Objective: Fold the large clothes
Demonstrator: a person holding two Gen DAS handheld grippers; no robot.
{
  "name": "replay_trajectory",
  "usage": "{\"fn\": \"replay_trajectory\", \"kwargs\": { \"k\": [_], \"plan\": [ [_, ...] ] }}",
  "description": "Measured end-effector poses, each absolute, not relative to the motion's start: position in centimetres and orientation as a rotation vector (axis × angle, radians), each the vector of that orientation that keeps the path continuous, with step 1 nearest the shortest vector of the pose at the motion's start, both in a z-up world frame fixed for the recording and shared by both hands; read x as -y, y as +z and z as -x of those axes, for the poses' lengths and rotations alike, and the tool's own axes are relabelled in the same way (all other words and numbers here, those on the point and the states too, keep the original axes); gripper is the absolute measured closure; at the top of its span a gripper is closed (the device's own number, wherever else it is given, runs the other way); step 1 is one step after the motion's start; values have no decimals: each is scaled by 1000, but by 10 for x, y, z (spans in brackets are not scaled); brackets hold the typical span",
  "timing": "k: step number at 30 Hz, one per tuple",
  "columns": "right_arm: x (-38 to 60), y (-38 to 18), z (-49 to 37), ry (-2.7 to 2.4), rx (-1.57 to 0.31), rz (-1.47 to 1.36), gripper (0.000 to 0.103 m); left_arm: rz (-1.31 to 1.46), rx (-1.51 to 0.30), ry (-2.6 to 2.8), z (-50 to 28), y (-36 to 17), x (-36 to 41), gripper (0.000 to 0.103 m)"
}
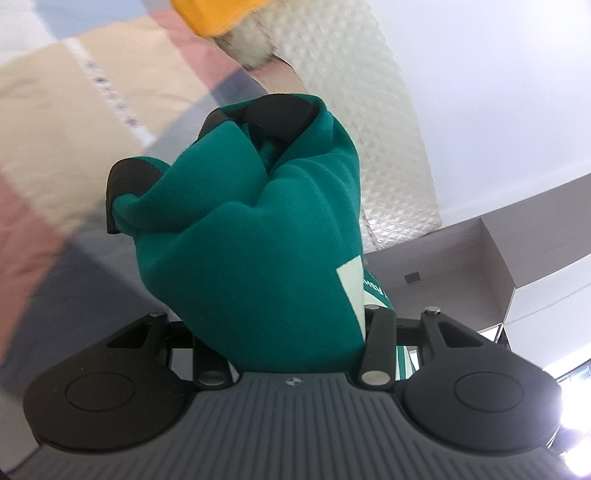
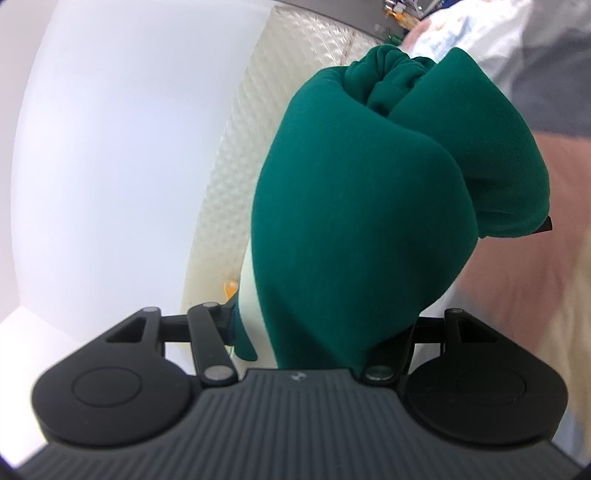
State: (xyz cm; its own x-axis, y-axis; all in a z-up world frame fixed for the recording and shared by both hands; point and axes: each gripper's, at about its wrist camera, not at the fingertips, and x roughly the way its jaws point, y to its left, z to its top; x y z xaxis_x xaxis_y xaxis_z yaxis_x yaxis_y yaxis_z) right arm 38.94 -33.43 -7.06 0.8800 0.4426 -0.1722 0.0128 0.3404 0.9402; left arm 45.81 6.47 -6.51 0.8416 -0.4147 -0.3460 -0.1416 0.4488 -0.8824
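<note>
A green garment with a white printed patch is bunched up between the fingers of my left gripper, which is shut on it. Both black fingertips poke out of the cloth. In the right wrist view another part of the same green garment is wrapped over my right gripper, which is shut on it. Its fingers are hidden under the folds except for one dark tip at the right. Both grippers are held up off the bed.
Below the left gripper lies a patchwork bedspread in beige, pink and grey. A cream quilted headboard stands against a white wall, seen also as the headboard in the right view. A yellow item lies at the bed's far end.
</note>
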Motion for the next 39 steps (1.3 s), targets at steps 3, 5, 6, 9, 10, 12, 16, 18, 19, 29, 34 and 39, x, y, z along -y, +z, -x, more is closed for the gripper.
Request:
{"fn": "replay_trajectory", "kwargs": {
  "k": [3,5,6,9,10,12,16,18,19,29,34,39],
  "plan": [
    [349,-73,-426,284,-414,-1196,40,1091,-573,-208,-508,-66,-44,54],
    [364,-84,-441,278,-402,-1198,40,1082,-579,-220,-543,-70,-29,54],
    [368,-88,-453,272,-398,-1199,40,1076,-582,-223,-558,-72,-23,54],
    [371,-105,-476,253,-399,-1197,40,1053,-594,-228,-602,-86,-1,54],
    [370,-111,-485,243,-404,-1196,40,1047,-596,-224,-620,-93,1,54],
    [377,-126,-496,221,-422,-1193,40,1028,-608,-207,-647,-108,7,54],
    [383,-164,-510,177,-455,-1214,40,1003,-647,-191,-680,-147,16,54],
    [383,-185,-513,161,-482,-1217,40,986,-674,-190,-694,-165,18,54],
    [383,-193,-514,156,-493,-1217,40,977,-687,-192,-699,-177,17,54],
    [389,-246,-494,181,-517,-1215,38,954,-666,-263,-687,-240,-3,52],
    [384,-260,-483,158,-506,-1161,31,895,-644,-261,-664,-246,1,45],
    [403,-261,-499,148,-524,-1202,27,901,-671,-261,-668,-243,0,44]
  ]
}}
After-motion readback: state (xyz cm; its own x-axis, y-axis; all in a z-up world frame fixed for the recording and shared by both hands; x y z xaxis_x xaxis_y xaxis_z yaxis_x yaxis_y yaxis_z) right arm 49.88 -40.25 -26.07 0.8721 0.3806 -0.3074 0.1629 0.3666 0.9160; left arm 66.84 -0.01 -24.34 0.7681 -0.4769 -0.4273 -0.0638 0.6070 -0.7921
